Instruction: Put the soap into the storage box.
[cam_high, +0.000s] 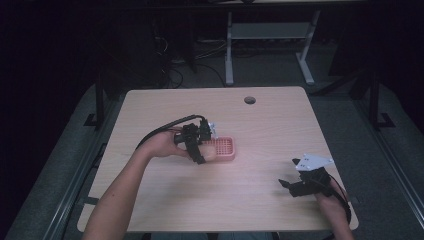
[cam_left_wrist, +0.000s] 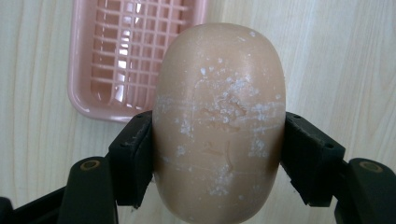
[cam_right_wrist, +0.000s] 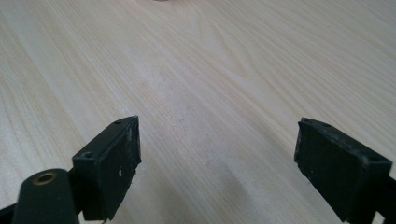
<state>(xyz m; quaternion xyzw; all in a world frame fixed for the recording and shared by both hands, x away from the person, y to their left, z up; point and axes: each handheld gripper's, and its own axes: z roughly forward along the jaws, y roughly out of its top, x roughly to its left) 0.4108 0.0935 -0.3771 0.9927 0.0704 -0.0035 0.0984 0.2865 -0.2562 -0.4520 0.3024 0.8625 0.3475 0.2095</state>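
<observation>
A tan oval bar of soap (cam_left_wrist: 218, 121), flecked with white residue, is clamped between the black jaws of my left gripper (cam_left_wrist: 217, 156). In the high view the left gripper (cam_high: 202, 152) holds the soap (cam_high: 209, 152) at the left end of a pink slotted soap dish (cam_high: 226, 148) near the table's middle. The dish (cam_left_wrist: 122, 56) lies beyond the soap, up and left in the left gripper view. My right gripper (cam_high: 289, 185) rests low over the table near its front right corner, and its jaws stand wide apart over bare wood (cam_right_wrist: 217, 154).
The light wooden table (cam_high: 250, 200) has a round cable hole (cam_high: 249, 100) near its far edge. Behind the table are a white desk frame (cam_high: 270, 35) and cables on a dark floor.
</observation>
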